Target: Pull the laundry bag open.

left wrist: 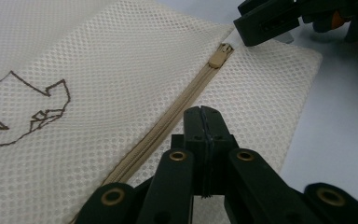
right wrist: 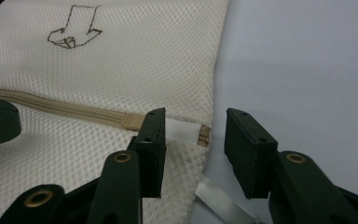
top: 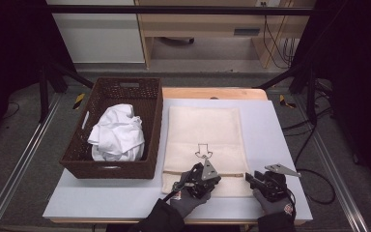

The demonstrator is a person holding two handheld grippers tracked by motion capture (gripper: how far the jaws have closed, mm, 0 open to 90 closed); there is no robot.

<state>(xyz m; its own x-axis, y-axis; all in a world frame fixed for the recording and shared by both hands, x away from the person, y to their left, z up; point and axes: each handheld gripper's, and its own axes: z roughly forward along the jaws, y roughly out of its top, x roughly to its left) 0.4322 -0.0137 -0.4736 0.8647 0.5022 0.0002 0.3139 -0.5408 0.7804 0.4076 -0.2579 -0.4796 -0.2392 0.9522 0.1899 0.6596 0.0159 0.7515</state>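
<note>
A cream mesh laundry bag (top: 203, 125) lies flat on the white board, with a brown arrow outline (top: 204, 151) drawn on it. Its tan zipper (left wrist: 168, 119) runs across the near end, and the zipper pull (left wrist: 220, 55) sits close to the bag's right edge. My left gripper (left wrist: 200, 112) is shut, with its tips down on the mesh just beside the zipper; I cannot tell whether any mesh is pinched. My right gripper (right wrist: 195, 119) is open, its jaws on either side of the white tab (right wrist: 182, 130) at the zipper's end, and its pads stand clear of the tab.
A brown wicker basket (top: 108, 169) stands left of the bag and holds a crumpled white cloth (top: 117, 134). The white board (top: 270, 135) has bare room right of the bag. A pale strip (right wrist: 219, 200) lies under the bag's near right corner.
</note>
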